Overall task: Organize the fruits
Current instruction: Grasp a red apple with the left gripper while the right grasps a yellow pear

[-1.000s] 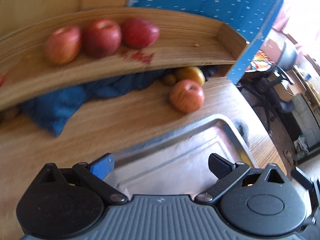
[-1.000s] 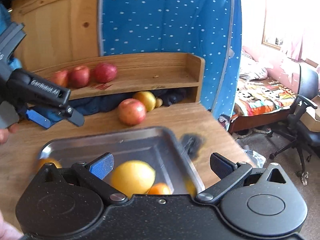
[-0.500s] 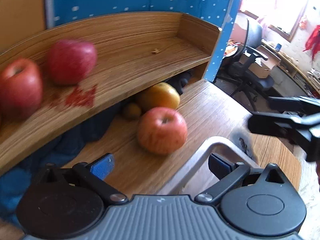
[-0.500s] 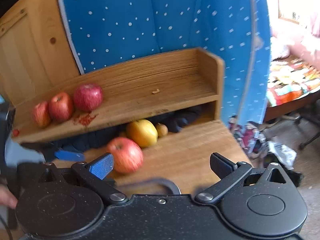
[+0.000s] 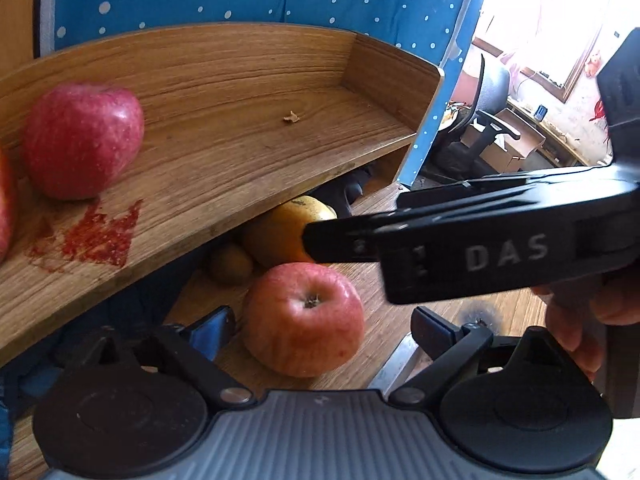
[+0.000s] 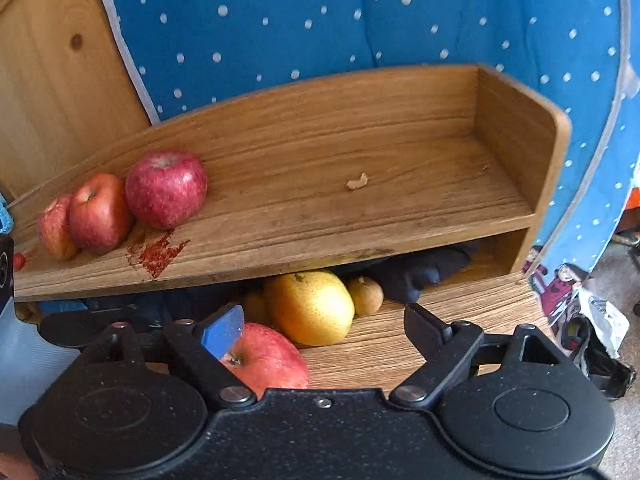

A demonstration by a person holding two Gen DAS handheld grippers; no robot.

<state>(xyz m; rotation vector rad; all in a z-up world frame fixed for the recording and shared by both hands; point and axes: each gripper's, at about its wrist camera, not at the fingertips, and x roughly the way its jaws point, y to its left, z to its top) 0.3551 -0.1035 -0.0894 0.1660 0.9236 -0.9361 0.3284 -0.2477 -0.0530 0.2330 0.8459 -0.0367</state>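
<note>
Wooden shelf (image 6: pixel 400 208) holds three red apples (image 6: pixel 166 194); left claw (image 5: pixel 320 326) open — empty.

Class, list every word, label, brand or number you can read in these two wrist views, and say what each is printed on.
"DAS": pale letters on the black side of the right gripper, seen crossing the left wrist view.
Small pale marks left of those letters on the same body: too blurred to read.
Nothing readable on the apples, the wooden shelf or the blue dotted cloth.
</note>
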